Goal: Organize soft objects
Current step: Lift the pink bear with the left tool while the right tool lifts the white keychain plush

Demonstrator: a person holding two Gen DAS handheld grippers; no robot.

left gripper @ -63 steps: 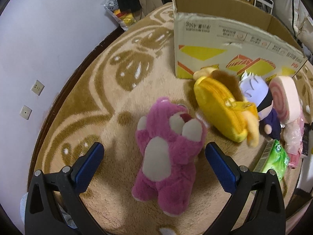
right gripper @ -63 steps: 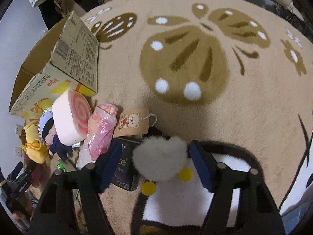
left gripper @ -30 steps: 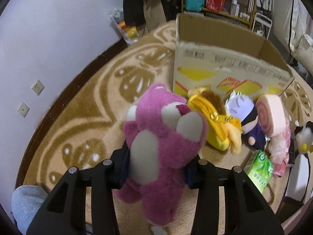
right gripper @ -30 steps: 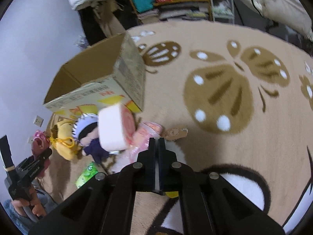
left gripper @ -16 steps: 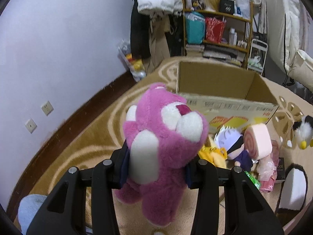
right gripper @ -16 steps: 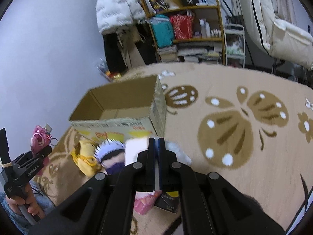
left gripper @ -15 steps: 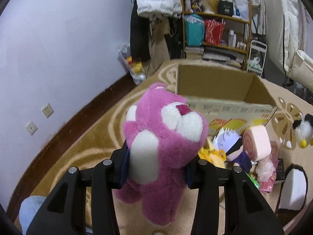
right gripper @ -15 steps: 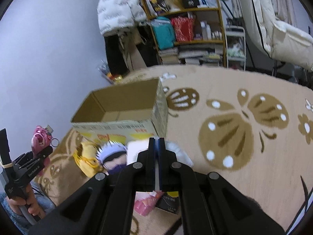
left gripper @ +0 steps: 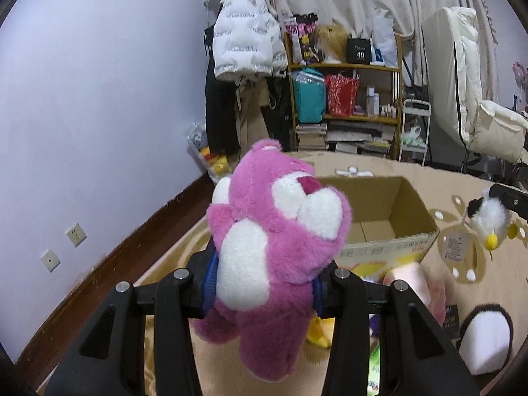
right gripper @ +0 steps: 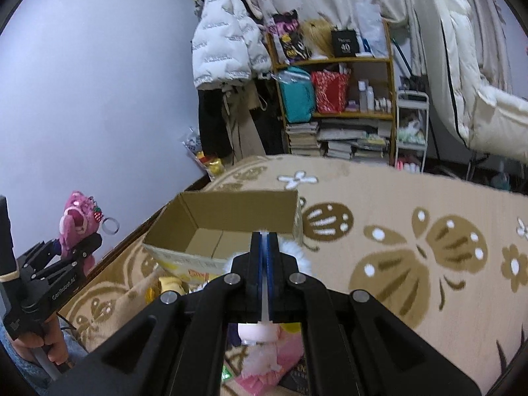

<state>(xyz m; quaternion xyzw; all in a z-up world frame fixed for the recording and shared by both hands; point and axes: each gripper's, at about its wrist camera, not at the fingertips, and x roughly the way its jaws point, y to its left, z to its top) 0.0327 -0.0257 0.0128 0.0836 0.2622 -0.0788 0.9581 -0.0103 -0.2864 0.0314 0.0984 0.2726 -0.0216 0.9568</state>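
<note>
The left gripper (left gripper: pixel 262 288) clenched the pink bear (left gripper: pixel 270 257) in the air, the open box (left gripper: pixel 389 217) at its two o'clock. The right gripper (right gripper: pixel 264 244) pinched the white plush (left gripper: pixel 488 219), aloft at the box's three o'clock.

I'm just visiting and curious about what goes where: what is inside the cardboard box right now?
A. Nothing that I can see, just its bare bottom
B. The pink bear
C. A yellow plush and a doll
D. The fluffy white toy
A: the box shows only its bare cardboard floor, while the pink bear is clamped in the left gripper and the white toy hangs from the right gripper.
</note>
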